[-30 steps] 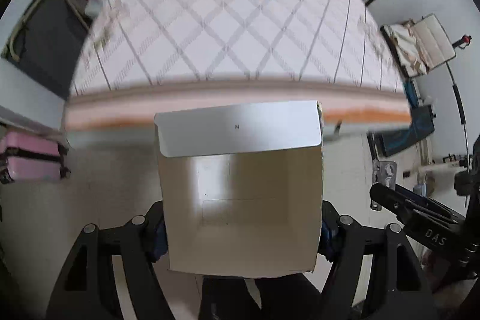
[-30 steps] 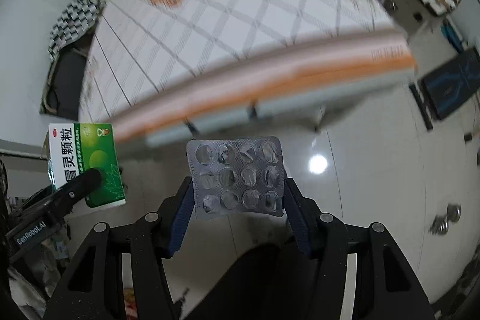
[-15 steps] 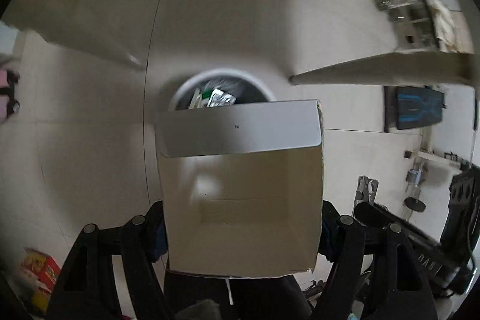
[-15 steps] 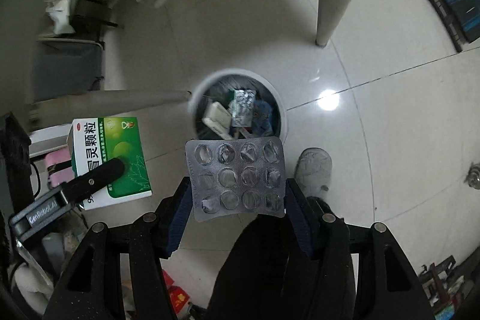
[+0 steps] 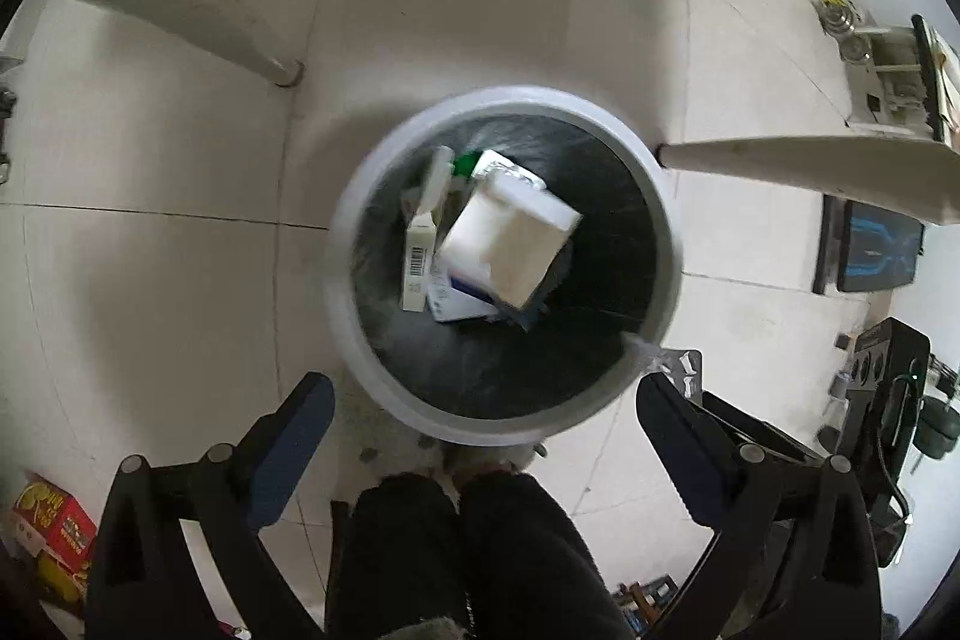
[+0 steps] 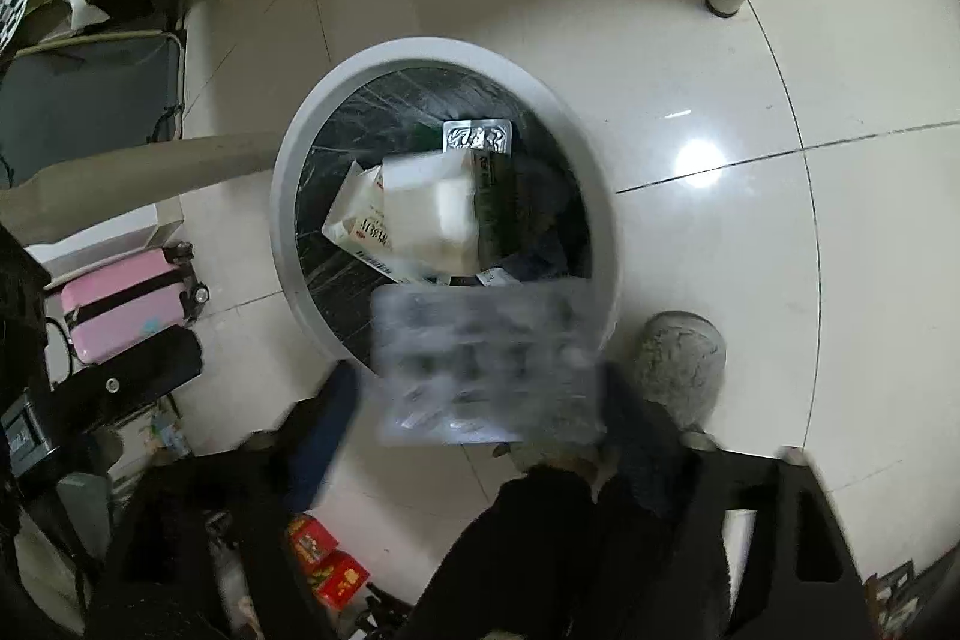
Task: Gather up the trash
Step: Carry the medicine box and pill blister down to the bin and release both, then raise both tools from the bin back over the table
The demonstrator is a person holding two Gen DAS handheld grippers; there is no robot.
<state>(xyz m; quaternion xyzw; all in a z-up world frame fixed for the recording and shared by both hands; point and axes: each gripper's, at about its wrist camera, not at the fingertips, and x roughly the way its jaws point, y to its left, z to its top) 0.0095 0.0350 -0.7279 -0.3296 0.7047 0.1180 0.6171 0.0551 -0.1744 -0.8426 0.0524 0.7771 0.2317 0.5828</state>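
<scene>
In the left wrist view, your left gripper (image 5: 483,409) stands over the trash bin (image 5: 360,196), its jaws opening, spread wide with nothing between them. The white carton (image 5: 510,238) is clear of the fingers and lies blurred within the bin's mouth, over other discarded boxes; judge it released and all but deposited. A corner of the blister pack (image 5: 681,370) shows just beside the right finger of this gripper. In the right wrist view, your right gripper (image 6: 480,430) is also opening. The blister pack (image 6: 486,361) appears between the fingers as a blur, overlapping the bin's (image 6: 600,196) near rim; it looks to be loose and falling, but whether it will clear the rim cannot be told. Two small red boxes (image 6: 327,562) remain on the floor near the person's legs; these may be left to collect.
</scene>
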